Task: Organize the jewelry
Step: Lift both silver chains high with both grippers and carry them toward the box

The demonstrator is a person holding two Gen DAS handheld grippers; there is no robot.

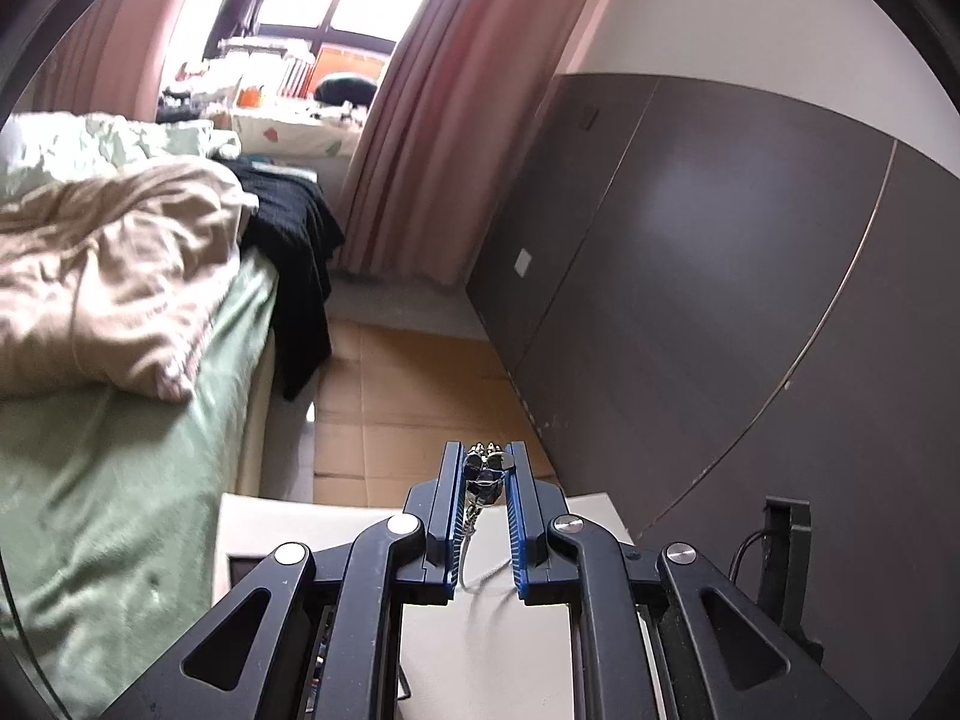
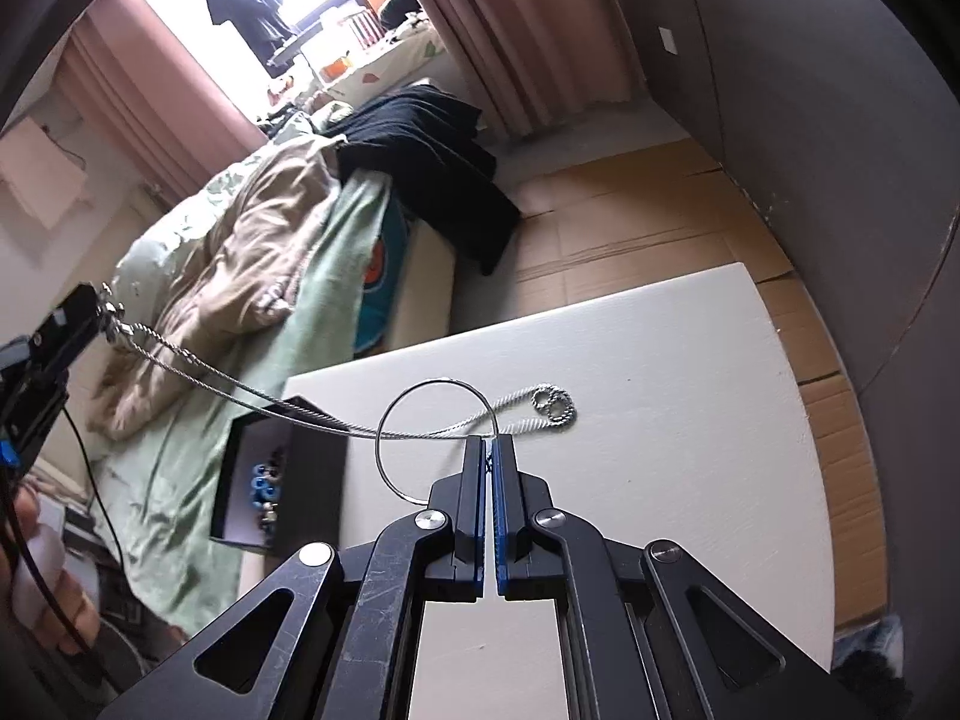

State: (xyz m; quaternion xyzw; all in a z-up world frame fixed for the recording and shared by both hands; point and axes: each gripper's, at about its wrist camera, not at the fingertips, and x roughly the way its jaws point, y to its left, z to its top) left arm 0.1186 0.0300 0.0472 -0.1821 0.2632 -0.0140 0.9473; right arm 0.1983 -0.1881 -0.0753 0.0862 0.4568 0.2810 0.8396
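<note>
My left gripper (image 1: 487, 461) is shut on the pendant end of a silver chain necklace (image 1: 483, 471), held above the white table (image 1: 300, 525); its chain hangs down between the fingers. In the right wrist view the left gripper (image 2: 99, 306) holds that end high at the left, and the necklace chain (image 2: 240, 387) stretches taut across to my right gripper (image 2: 491, 441), which is shut on it. A thin silver hoop (image 2: 390, 414) and the chain's ring end (image 2: 555, 403) lie on the white table (image 2: 690, 396). A black jewelry box (image 2: 282, 474) with blue pieces stands open at the table's left edge.
A bed (image 2: 252, 252) with green sheets, a beige blanket and black clothing lies left of the table. A dark wardrobe (image 1: 720, 270) stands on the right. Cardboard (image 1: 408, 384) covers the floor between them. Pink curtains (image 1: 420, 120) hang at the far window.
</note>
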